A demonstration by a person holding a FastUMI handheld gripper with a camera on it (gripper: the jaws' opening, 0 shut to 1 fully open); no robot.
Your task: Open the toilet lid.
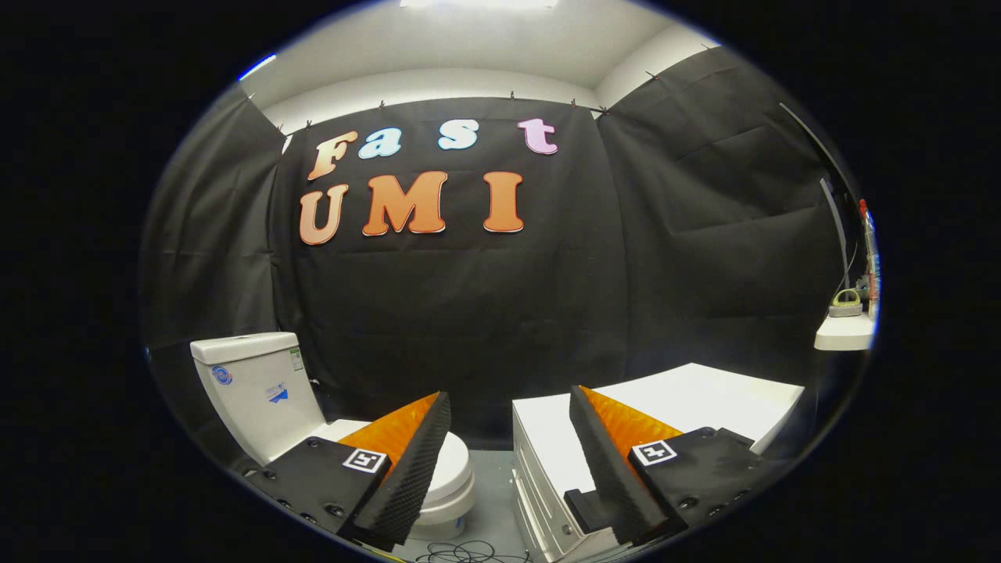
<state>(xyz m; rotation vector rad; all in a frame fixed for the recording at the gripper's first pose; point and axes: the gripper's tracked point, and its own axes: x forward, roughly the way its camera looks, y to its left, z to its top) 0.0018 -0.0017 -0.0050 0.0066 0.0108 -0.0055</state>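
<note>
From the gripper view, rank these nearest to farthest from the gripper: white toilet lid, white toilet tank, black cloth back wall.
The open gripper holds nothing.
1. White toilet lid: closed, just behind the left finger.
2. White toilet tank: farther left, behind the lid.
3. Black cloth back wall: beyond everything.

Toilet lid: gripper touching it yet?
Apart. Gripper view shows the open gripper held well short of the toilet lid, which lies closed beyond its fingers.

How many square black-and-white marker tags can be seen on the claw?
2: one marker tag on the finger overlapping the toilet, the other marker tag on the finger over the white cabinet. The claw is open.
</note>
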